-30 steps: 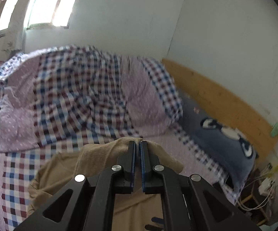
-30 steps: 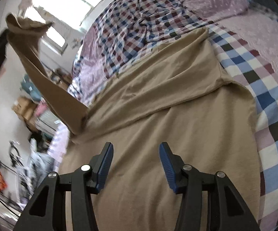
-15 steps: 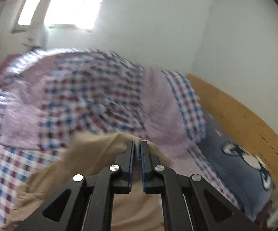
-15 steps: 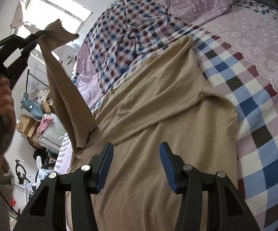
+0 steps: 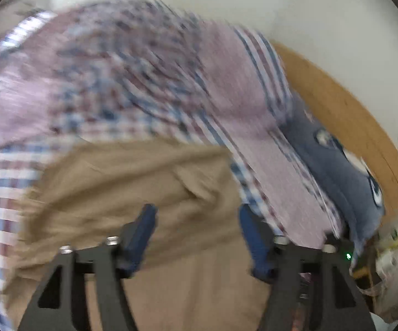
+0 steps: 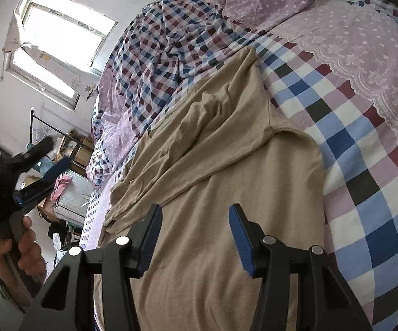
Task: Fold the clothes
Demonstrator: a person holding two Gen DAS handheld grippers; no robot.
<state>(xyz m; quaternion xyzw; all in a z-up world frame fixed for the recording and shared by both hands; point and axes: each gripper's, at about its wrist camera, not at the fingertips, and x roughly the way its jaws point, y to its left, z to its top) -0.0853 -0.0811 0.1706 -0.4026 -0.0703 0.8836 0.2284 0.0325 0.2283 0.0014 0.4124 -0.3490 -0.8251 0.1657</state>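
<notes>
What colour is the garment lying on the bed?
Plain tan, no pattern. The garment shows best in the right wrist view.

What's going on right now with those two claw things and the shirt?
Left gripper open, empty. Right gripper open, hovering over tan shirt. Shirt on checked bedsheet, sleeve folded across. Nothing blocking.

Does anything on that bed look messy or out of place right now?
Yes. The tan garment lies on the checked sheet with its folded-over flap rumpled and slanting rather than flat. Behind it, the checked quilt sits in a heap.
</notes>
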